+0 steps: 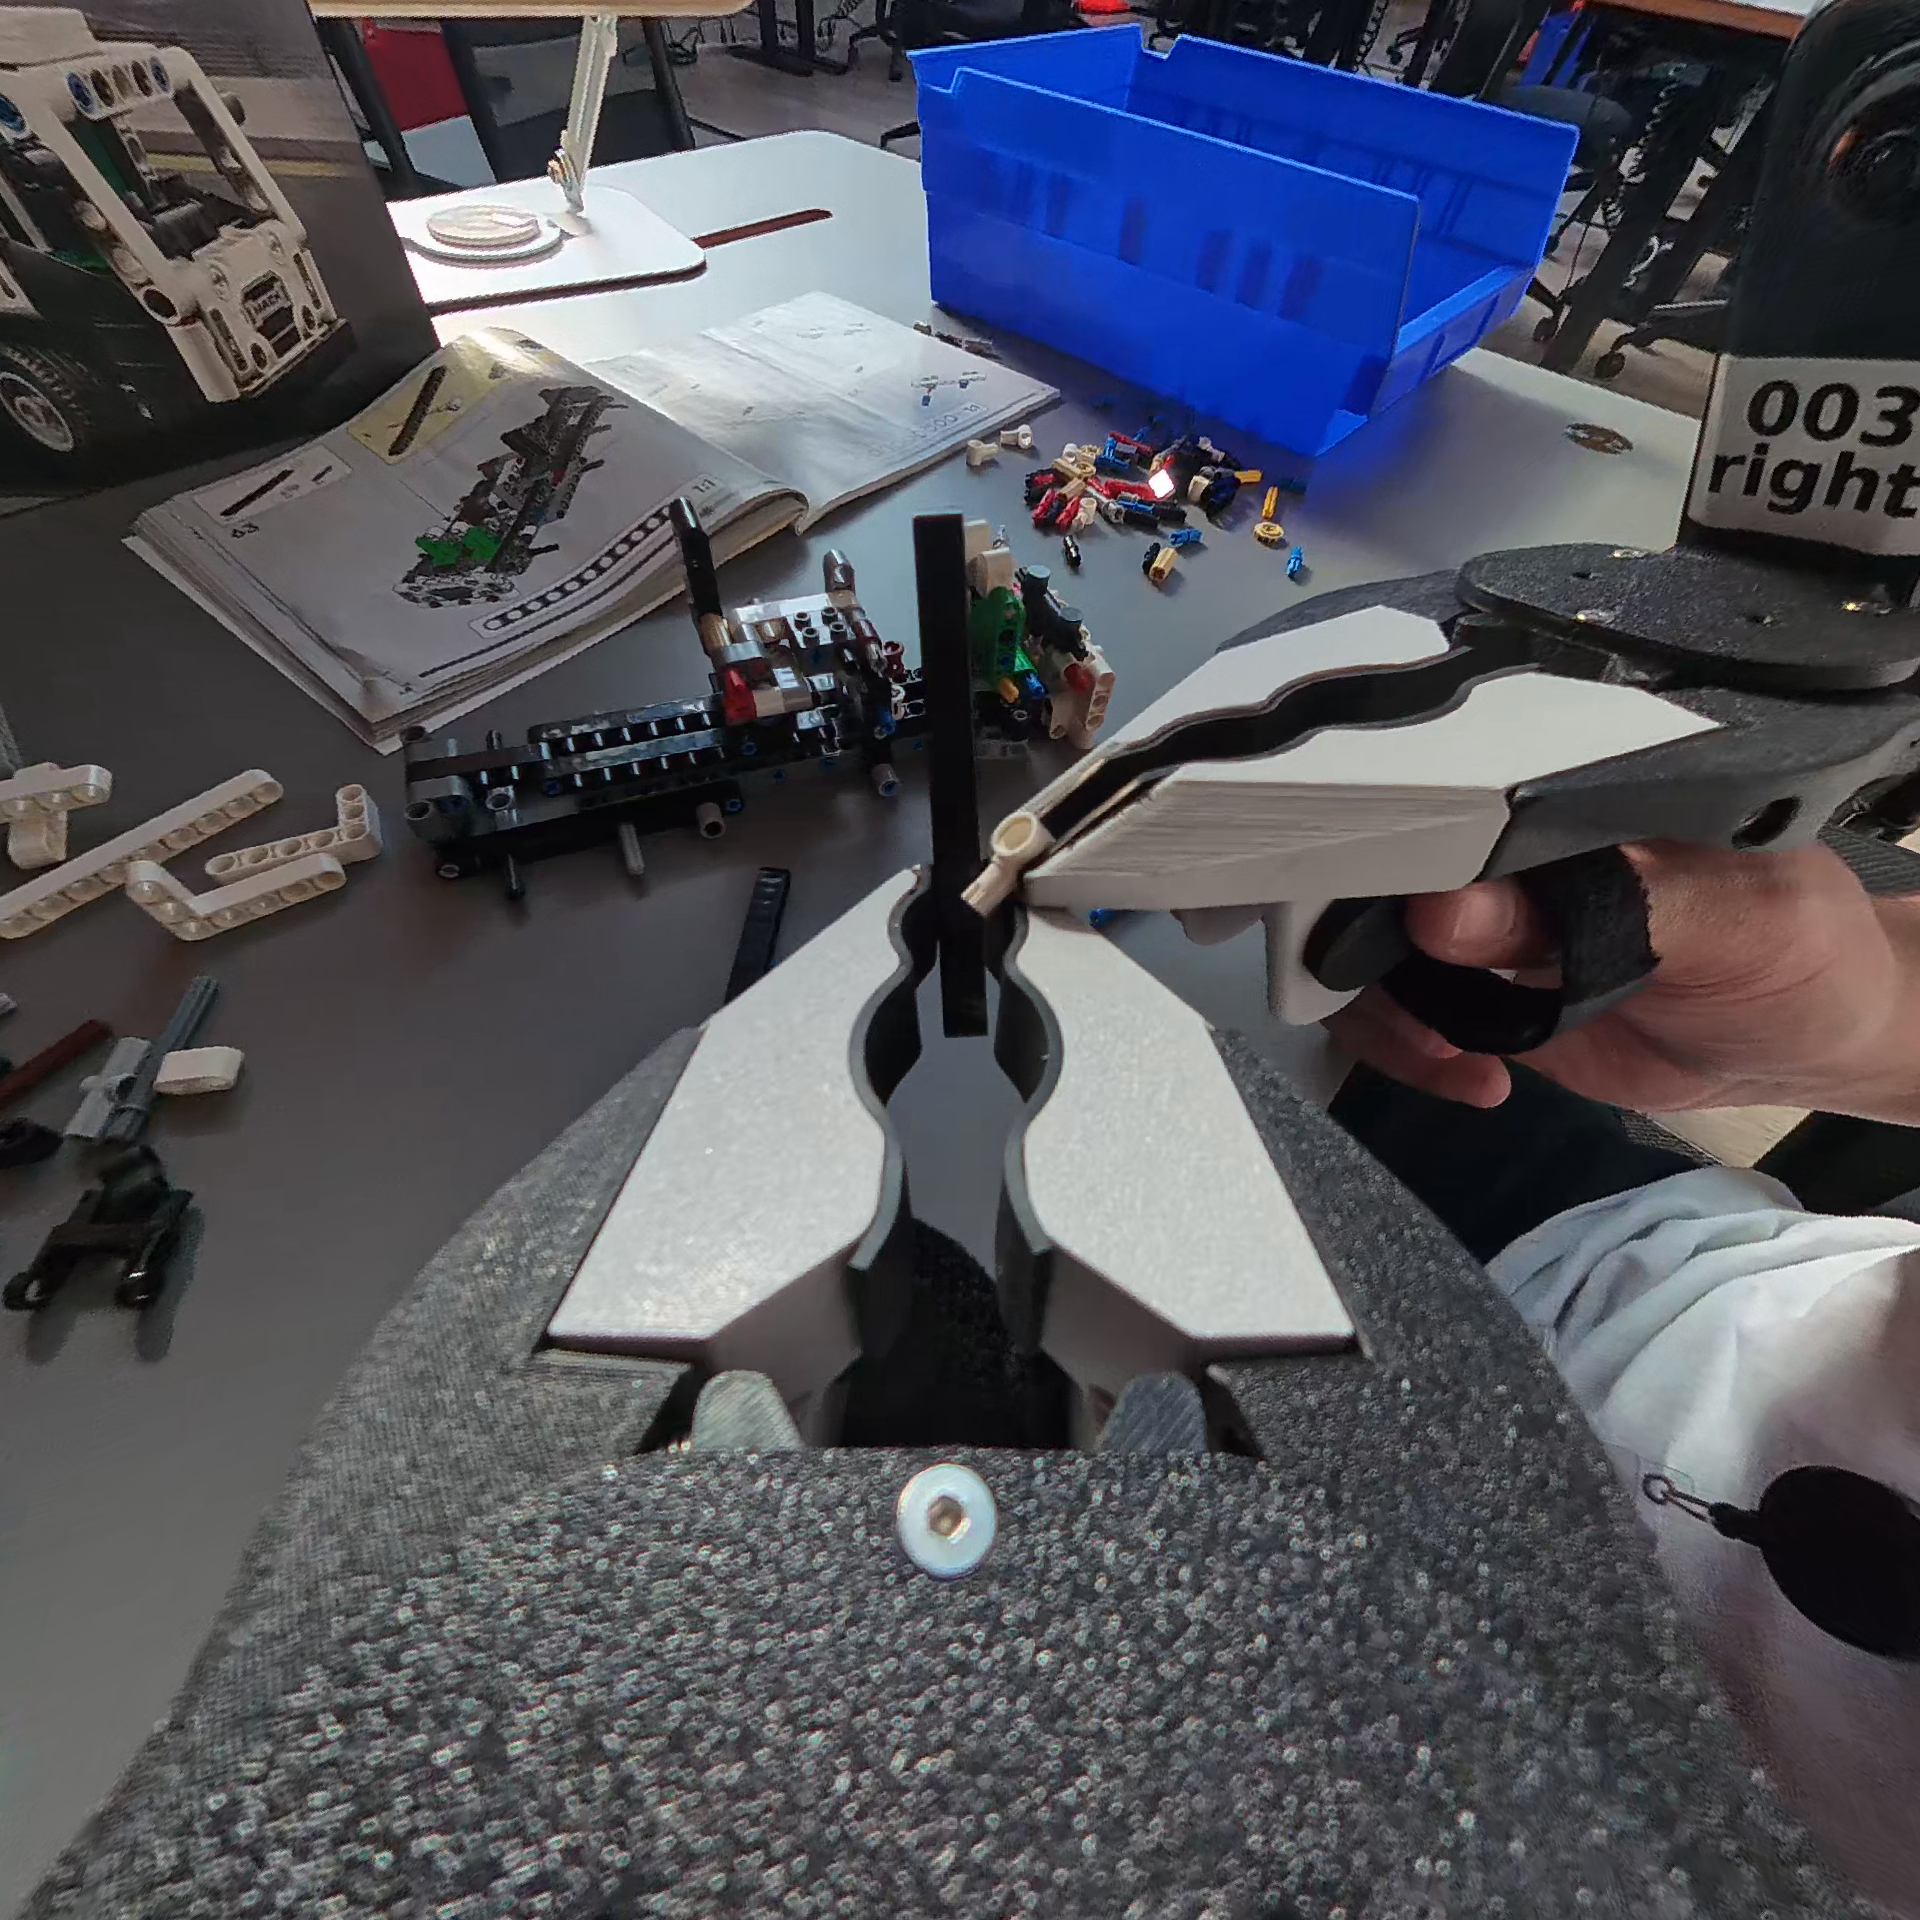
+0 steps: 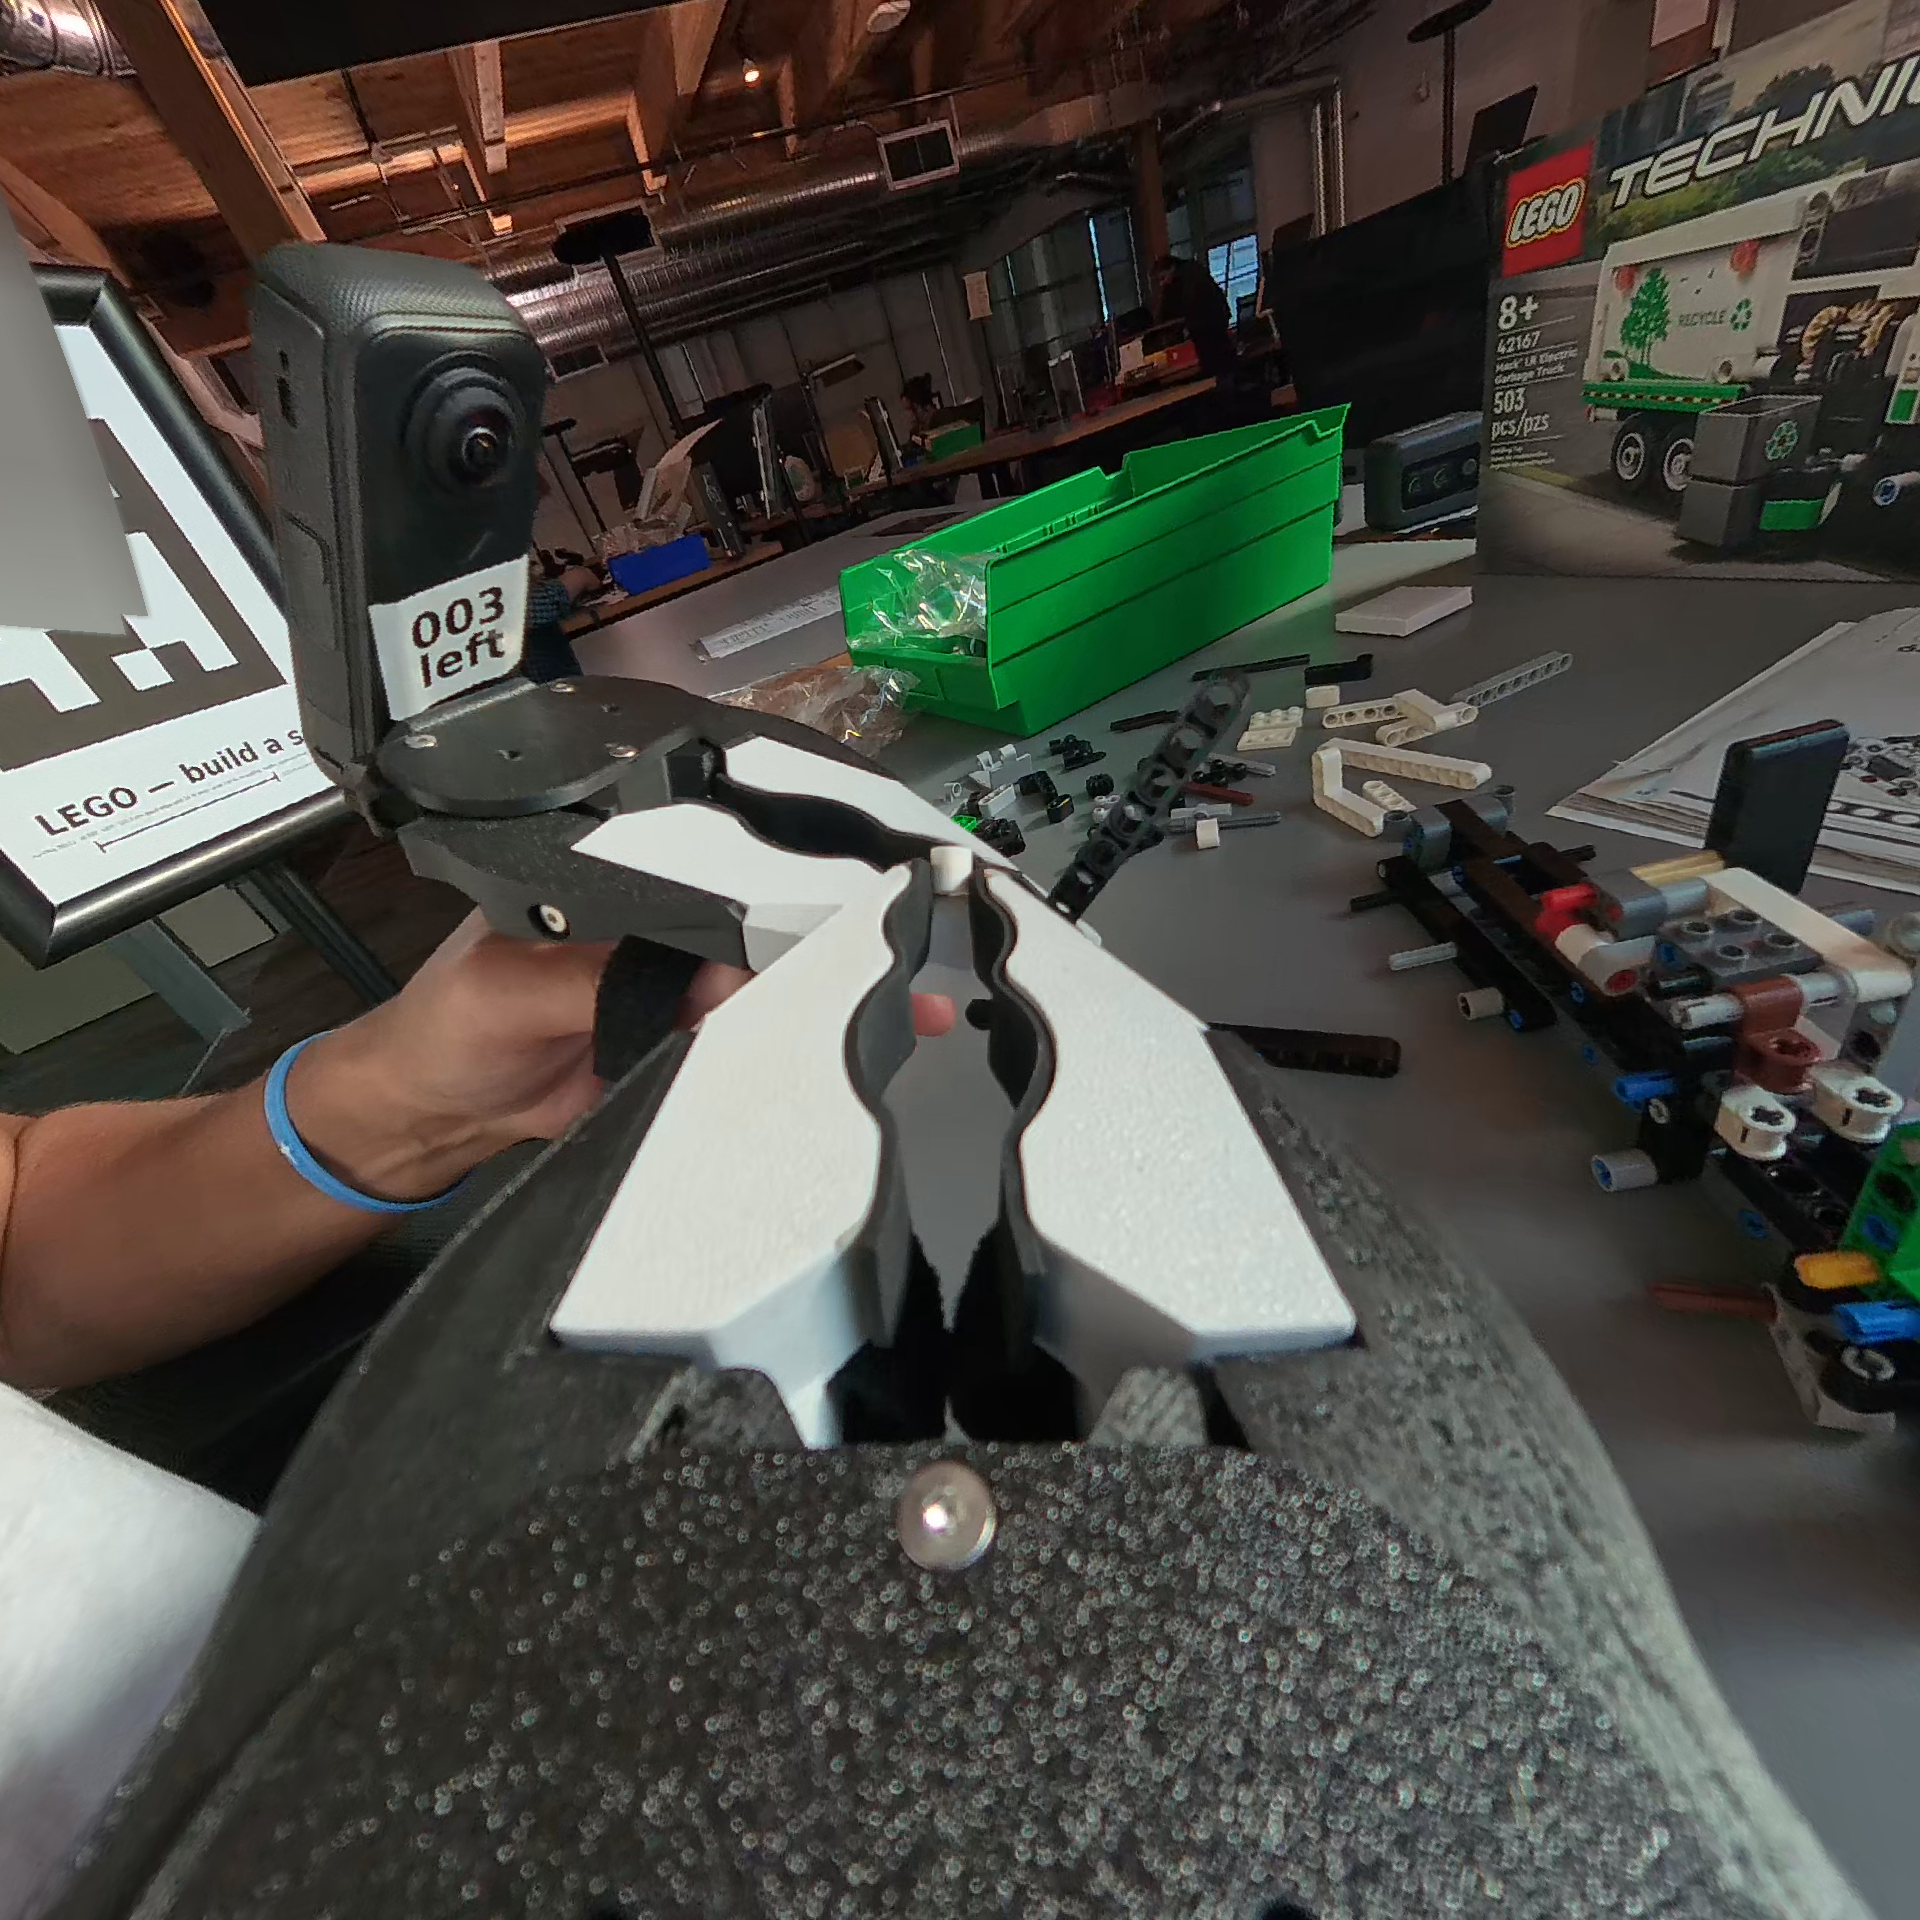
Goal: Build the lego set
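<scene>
My left gripper (image 1: 961,914) is shut on a long black beam (image 1: 945,707) and holds it upright above the table. My right gripper (image 1: 1023,862) comes in from the right, shut on a small cream pin connector (image 1: 1003,857) whose tip touches the beam just above the left fingertips. In the right wrist view my right gripper (image 2: 948,894) clamps the pin (image 2: 948,868) against the left gripper (image 2: 727,821), with the black beam (image 2: 1164,779) slanting away beyond it. The partly built black chassis (image 1: 727,717) lies on the table behind; it also shows in the right wrist view (image 2: 1662,977).
An open instruction booklet (image 1: 582,488) and the set's box (image 1: 156,239) lie at the back left, a blue bin (image 1: 1226,239) at the back right. A pile of small pins (image 1: 1153,488) sits by the bin. White beams (image 1: 177,852) lie left. A green bin (image 2: 1101,592) stands farther off. Less than 4 cm separates the two grippers' tips.
</scene>
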`<state>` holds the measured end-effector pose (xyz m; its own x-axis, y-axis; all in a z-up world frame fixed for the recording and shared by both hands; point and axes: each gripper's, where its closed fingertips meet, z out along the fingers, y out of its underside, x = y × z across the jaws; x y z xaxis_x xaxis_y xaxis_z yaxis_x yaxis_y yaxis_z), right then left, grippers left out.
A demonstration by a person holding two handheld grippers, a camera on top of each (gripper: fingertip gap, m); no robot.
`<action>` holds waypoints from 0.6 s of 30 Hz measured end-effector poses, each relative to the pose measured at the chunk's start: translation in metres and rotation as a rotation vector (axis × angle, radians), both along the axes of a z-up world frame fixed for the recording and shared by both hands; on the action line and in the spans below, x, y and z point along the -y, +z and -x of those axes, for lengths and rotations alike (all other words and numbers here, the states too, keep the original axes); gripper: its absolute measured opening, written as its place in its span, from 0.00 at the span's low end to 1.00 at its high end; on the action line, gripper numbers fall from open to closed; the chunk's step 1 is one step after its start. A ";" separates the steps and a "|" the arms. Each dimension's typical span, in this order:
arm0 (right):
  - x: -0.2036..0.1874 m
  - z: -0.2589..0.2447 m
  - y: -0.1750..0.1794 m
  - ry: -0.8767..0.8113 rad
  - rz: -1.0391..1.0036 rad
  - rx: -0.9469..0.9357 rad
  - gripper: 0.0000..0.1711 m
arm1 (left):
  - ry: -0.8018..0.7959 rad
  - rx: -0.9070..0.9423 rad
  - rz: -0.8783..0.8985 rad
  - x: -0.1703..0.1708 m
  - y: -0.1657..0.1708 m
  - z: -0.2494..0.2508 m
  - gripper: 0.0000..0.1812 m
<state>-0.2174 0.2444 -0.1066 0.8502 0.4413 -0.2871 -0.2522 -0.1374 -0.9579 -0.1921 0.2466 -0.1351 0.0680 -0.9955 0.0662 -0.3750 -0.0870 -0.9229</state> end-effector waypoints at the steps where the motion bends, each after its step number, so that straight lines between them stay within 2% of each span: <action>1: 0.000 0.000 -0.001 0.002 0.009 0.004 0.03 | 0.008 -0.009 -0.028 -0.001 -0.001 0.000 0.03; 5: 0.000 0.000 -0.003 0.035 0.041 -0.020 0.03 | 0.024 -0.021 -0.113 -0.003 -0.002 0.001 0.03; 8: 0.005 -0.003 0.006 0.059 -0.019 0.020 0.03 | -0.003 -0.026 -0.003 -0.001 -0.005 0.001 0.04; 11: 0.010 -0.013 0.015 0.087 -0.156 0.294 0.03 | -0.091 -0.010 0.276 0.006 -0.008 0.003 0.03; 13: 0.015 -0.014 0.014 0.135 -0.166 0.465 0.03 | -0.159 -0.005 0.459 0.011 -0.009 0.005 0.04; 16: 0.017 -0.021 0.004 0.147 -0.203 0.788 0.03 | -0.219 -0.005 0.597 0.014 -0.013 0.008 0.04; 18: 0.019 -0.019 -0.001 0.173 -0.232 0.845 0.03 | -0.237 -0.017 0.654 0.015 -0.016 0.008 0.04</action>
<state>-0.1989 0.2258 -0.1079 0.6531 0.5524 0.5179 0.5573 0.1125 -0.8227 -0.1999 0.2315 -0.1516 -0.1396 -0.7395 0.6585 -0.4666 -0.5374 -0.7025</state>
